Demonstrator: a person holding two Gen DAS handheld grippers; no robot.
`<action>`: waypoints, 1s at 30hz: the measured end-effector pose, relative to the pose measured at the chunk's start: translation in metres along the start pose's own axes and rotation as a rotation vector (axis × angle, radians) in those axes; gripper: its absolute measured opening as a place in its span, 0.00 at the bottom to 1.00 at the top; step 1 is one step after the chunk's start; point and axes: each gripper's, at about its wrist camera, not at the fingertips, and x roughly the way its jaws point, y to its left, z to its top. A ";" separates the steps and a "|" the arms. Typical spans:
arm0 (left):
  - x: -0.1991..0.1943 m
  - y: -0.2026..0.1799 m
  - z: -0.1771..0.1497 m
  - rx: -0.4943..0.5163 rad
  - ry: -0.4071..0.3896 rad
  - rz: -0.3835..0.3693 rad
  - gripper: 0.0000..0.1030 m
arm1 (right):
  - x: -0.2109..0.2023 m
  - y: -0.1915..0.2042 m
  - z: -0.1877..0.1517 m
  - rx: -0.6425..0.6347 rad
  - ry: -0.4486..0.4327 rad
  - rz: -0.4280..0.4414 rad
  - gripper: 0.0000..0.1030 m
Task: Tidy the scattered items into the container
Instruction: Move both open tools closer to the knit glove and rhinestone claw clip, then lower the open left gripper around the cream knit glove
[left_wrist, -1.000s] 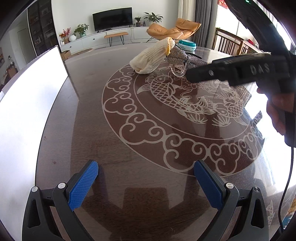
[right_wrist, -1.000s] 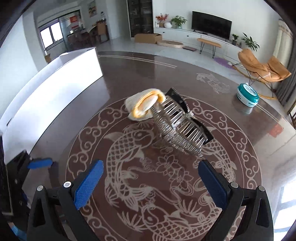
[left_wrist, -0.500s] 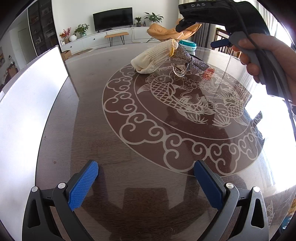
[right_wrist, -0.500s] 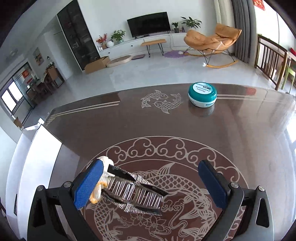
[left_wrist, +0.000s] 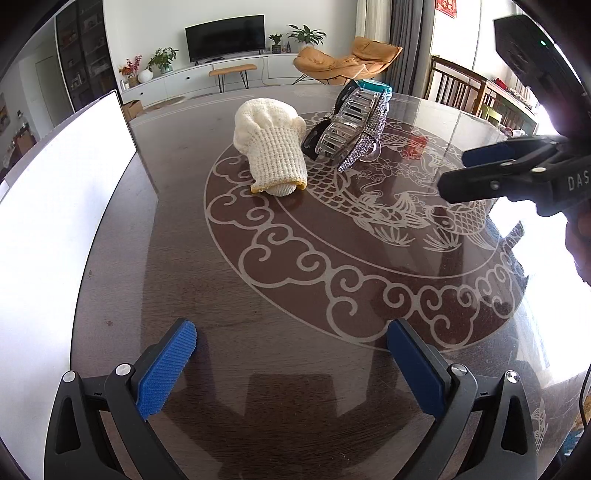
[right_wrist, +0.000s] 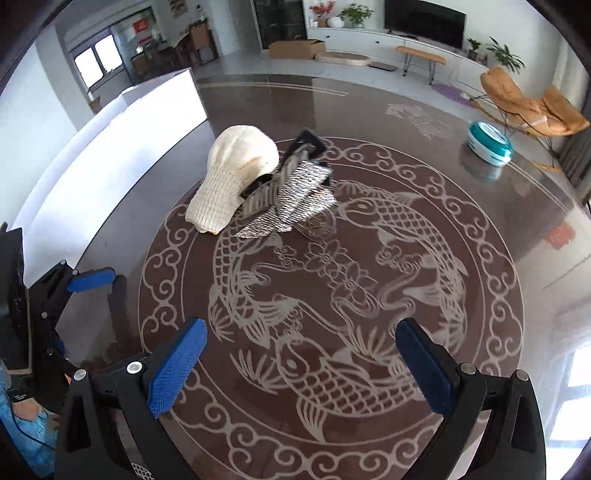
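Table (right_wrist: 480, 229): dark, koi-patterned, fills both frames.
Container (left_wrist: 55, 221): white box along the left edge, wall nearest the items.
Glove (left_wrist: 271, 147): upper centre, touching the hair claw.
Hair claw (left_wrist: 351, 125): rhinestoned, just right of the glove.
Teal tub (right_wrist: 489, 142): upper right, well apart.
Left gripper (left_wrist: 291, 363): fingers wide, empty.
Right gripper (right_wrist: 301, 363): fingers wide, empty, facing the pile; likely approaching.

Left tongs (left_wrist: 290, 363) and right tongs (right_wrist: 301, 365) gape wide (2 pairs, both empty).
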 end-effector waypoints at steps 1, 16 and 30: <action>0.000 0.000 0.000 0.000 0.000 0.000 1.00 | -0.005 -0.007 -0.012 0.051 -0.012 -0.010 0.99; 0.000 -0.001 0.000 0.000 0.000 0.001 1.00 | 0.041 0.053 0.008 0.062 -0.047 -0.037 1.00; 0.000 -0.001 0.000 0.000 -0.001 0.001 1.00 | 0.060 0.014 0.042 0.112 -0.100 -0.122 1.00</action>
